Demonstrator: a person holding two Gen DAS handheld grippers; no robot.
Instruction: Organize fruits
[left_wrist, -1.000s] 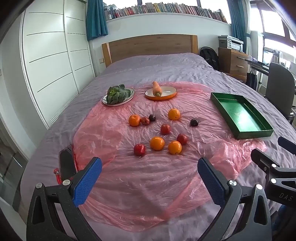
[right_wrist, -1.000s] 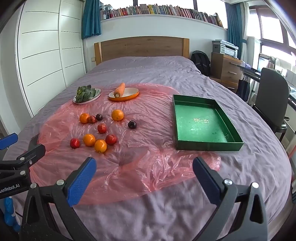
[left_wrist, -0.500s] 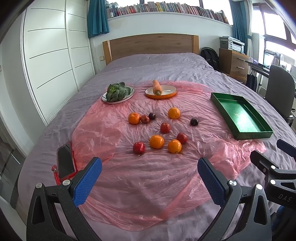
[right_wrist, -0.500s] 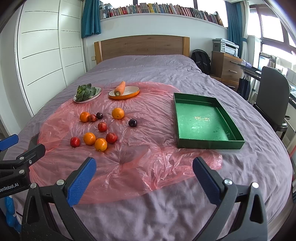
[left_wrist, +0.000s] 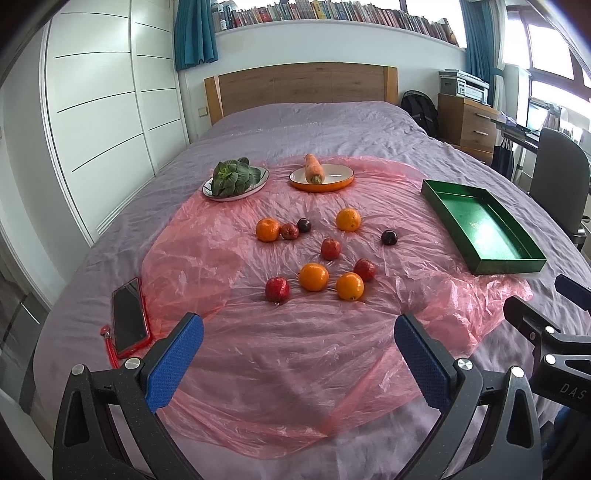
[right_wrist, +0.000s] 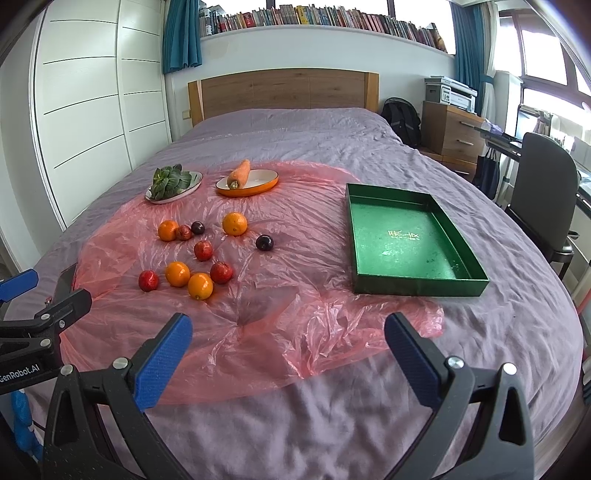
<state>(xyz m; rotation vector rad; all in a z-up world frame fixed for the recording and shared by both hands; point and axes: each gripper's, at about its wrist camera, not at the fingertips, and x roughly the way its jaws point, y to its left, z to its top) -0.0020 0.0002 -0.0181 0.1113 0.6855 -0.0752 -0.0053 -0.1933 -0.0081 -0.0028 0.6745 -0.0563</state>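
Several loose fruits lie on a pink plastic sheet spread over the bed: oranges, red apples and dark plums. An empty green tray rests to their right. My left gripper is open, hovering short of the fruits near the sheet's front. My right gripper is open too, over the sheet's front right corner, with nothing between its fingers.
A white plate of leafy greens and an orange dish with a carrot sit behind the fruits. A phone in a red case lies at the sheet's left edge. A chair and dresser stand right of the bed.
Both views have tilted slightly, so the fruits sit a touch higher and nearer. The phone has come more fully into the left wrist view. Both grippers stay open.
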